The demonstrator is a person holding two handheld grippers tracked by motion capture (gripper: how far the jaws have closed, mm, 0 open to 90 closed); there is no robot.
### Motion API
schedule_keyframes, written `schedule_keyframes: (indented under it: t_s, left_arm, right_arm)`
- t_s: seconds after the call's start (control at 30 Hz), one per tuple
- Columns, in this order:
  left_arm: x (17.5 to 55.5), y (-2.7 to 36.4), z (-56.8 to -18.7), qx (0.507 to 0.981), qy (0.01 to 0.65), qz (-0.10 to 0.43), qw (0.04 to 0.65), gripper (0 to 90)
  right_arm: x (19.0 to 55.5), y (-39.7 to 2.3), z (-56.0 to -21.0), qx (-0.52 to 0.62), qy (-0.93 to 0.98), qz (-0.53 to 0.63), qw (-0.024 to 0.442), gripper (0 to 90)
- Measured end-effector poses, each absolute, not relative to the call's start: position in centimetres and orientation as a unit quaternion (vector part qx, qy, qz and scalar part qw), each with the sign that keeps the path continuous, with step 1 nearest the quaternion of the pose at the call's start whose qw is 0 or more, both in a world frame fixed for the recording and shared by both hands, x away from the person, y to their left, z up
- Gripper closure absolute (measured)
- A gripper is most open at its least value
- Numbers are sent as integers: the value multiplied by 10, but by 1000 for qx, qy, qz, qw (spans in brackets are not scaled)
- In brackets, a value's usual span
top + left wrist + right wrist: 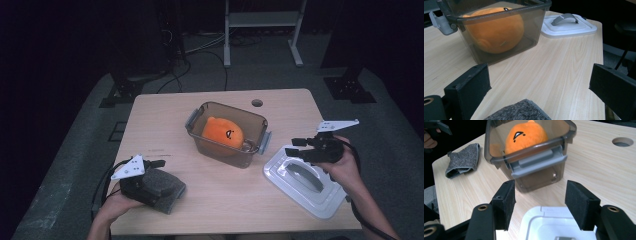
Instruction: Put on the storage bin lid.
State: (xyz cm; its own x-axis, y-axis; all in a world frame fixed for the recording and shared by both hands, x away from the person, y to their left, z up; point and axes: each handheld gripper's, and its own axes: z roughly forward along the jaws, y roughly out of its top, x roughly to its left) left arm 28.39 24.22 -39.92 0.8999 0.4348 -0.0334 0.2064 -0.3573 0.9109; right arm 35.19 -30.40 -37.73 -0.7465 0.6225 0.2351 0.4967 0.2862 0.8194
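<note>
The pale wood worktop (220, 190) carries everything, with a round cable hole (257, 103) near its far edge. At its middle stands a smoky see-through tub (227, 134), lidless, with a grey latch on each short end; in the right gripper view one latch (537, 162) faces the camera, hanging off the rim. Inside the tub lies an orange plush toy (223, 133) with a small dark face mark, resting on the bottom. To the right of the tub and nearer the person, the white lid (306, 181) lies flat on the worktop with its grey handle (305, 176) up, well clear of the tub. The right gripper (291, 146) hovers over the lid's far left part, pointing toward the tub; its jaws stand wide apart with nothing between them, and in its own view the lid's white edge shows below the gap. At the near left corner a folded grey cloth (165, 187) lies on the worktop, and the left gripper (159, 163) sits over it, held in the person's left hand (117, 200); its jaws are spread wide as well, gripping nothing, with a corner of the cloth showing beneath them in the left gripper view
</note>
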Motion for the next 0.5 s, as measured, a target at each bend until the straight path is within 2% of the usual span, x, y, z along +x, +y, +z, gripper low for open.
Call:
schedule_keyframes:
  t_s: [0.27, 0.5]
  left_arm:
    - [284, 242, -399, 817, 196, 108, 531, 26]
    - [284, 242, -400, 819, 197, 107, 528, 26]
  right_arm:
    - [341, -314, -394, 362, 795, 482, 67, 345]
    - [334, -321, -408, 372, 794, 477, 63, 330]
